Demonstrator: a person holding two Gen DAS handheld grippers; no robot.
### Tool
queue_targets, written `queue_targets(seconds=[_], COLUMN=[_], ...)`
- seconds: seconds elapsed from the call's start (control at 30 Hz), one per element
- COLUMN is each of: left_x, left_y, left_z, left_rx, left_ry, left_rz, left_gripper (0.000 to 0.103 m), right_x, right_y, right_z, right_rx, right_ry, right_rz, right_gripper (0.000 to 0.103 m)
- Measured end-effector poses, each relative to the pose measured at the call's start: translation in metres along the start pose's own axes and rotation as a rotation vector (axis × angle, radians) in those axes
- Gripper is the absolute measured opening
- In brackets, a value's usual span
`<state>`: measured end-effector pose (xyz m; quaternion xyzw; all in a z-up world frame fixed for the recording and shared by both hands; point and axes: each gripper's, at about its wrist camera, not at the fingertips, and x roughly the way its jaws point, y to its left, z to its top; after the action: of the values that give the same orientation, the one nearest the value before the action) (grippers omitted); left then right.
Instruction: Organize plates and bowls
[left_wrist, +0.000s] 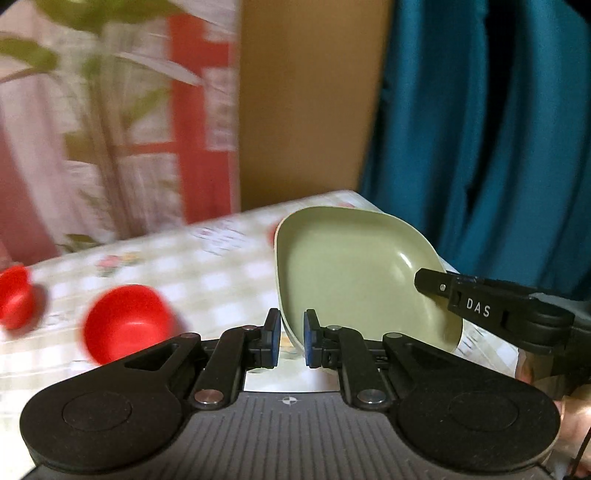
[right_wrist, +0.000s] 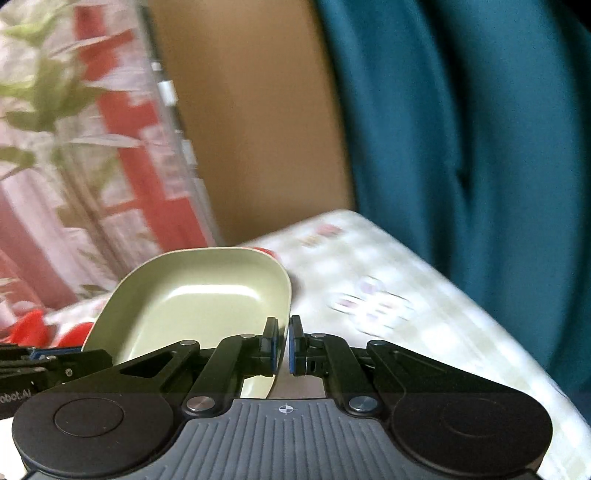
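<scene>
Above the table's (left_wrist: 192, 258) far right corner, the green plate (left_wrist: 347, 280) hangs tilted, pinched at opposite rims by the left gripper (left_wrist: 291, 338) and right gripper (right_wrist: 283, 345), both nearly closed, probably sharing its weight; red bowls (left_wrist: 125, 321) wait left.

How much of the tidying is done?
Nothing looks stacked yet. Both tongs, left and right, grip the rim of the pale green squarish plastic dish, lifted and tilted. Two red plastic bowls sit apart on the checked tablecloth, unsorted.

Checked tablecloth table (left_wrist: 207, 273) carries 2 red bowls (left_wrist: 125, 323)
</scene>
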<state>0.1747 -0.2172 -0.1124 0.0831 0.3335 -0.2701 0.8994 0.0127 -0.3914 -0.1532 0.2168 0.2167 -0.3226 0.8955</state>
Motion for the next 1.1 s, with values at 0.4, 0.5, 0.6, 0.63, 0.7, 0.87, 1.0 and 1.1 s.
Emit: queue_targets(seconds=[0.4, 0.5, 0.6, 0.63, 0.7, 0.87, 1.0, 1.1], left_x=[-0.093, -0.101, -0.1, -0.098, -0.093, -0.084, -0.073, -0.066], left_y=[0.116, 0.139, 0.153, 0.155, 0.158, 0.164, 0.159, 0.155], left_z=[0.006, -0.008, -0.027, -0.033, -0.041, -0.066, -0.082, -0.096], left_rx=[-0.112, -0.175, -0.213, -0.216, -0.227, -0.299, -0.308, -0.317], left_ry=[-0.116, -0.107, -0.089, -0.083, -0.077, -0.058, -0.028, 0.0], left_rz=[0.195, 0.197, 0.191, 0.192, 0.191, 0.159, 0.156, 0.15], left_gripper=[0.014, 0.014, 0.014, 0.014, 0.014, 0.014, 0.014, 0.014], right_x=[-0.003, -0.004, -0.003, -0.002, 0.002, 0.01, 0.016, 0.021], right_y=[0.159, 0.19, 0.212, 0.218, 0.224, 0.229, 0.224, 0.218], right_z=[0.031, 0.023, 0.012, 0.008, 0.001, -0.015, -0.026, -0.035], right_rx=[-0.156, -0.194, -0.218, -0.227, -0.24, -0.27, -0.284, -0.274], right_ry=[-0.066, -0.054, -0.031, -0.021, -0.002, 0.034, 0.063, 0.094], right_rz=[0.219, 0.249, 0.262, 0.263, 0.261, 0.238, 0.219, 0.206], right_gripper=[0.006, 0.006, 0.006, 0.006, 0.006, 0.005, 0.005, 0.005])
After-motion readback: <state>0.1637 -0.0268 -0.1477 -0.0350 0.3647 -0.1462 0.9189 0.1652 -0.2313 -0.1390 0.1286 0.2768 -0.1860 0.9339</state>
